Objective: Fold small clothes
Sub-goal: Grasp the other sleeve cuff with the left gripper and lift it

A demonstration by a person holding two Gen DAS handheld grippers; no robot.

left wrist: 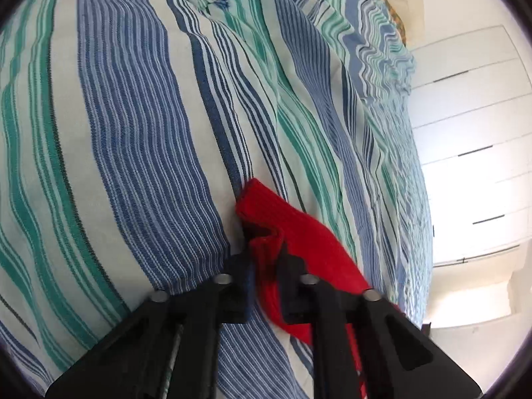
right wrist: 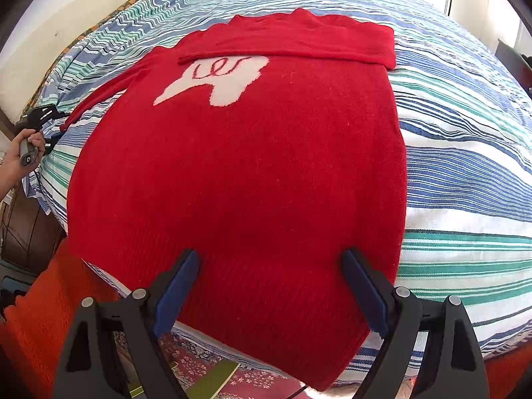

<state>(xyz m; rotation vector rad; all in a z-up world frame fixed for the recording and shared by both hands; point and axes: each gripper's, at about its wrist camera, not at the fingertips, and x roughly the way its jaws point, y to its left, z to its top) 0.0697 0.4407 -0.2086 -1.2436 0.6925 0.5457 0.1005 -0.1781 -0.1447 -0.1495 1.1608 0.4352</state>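
From the left wrist camera I look down at a bed covered in a striped bedspread [left wrist: 133, 133] of blue, green and white. My left tool [left wrist: 266, 286] fills the bottom of the frame, its two black fingers drawn together and clamped on the cuff end of a red sleeve [left wrist: 282, 226]. The knit bunches into a fold just ahead of the fingertips and trails away under the right-hand finger. At the right edge stand bright white wardrobe doors [left wrist: 472, 133] with dark handles.

From the right wrist camera I see the whole red sweater [right wrist: 249, 173] lying flat on the bed, its hem nearest me and its collar at the far end. One sleeve [right wrist: 299, 41] is folded across the chest, partly covering a white motif [right wrist: 219, 81]. The other sleeve stretches out to the left, where a person's hand [right wrist: 20, 159] holds the left tool at its cuff, by the bed's edge. My right tool [right wrist: 271, 286] hovers over the hem with its blue-padded fingers spread wide, nothing pinched between them. Below the bed's near edge, orange fabric [right wrist: 40, 316] and a floral rug [right wrist: 206, 362] show.
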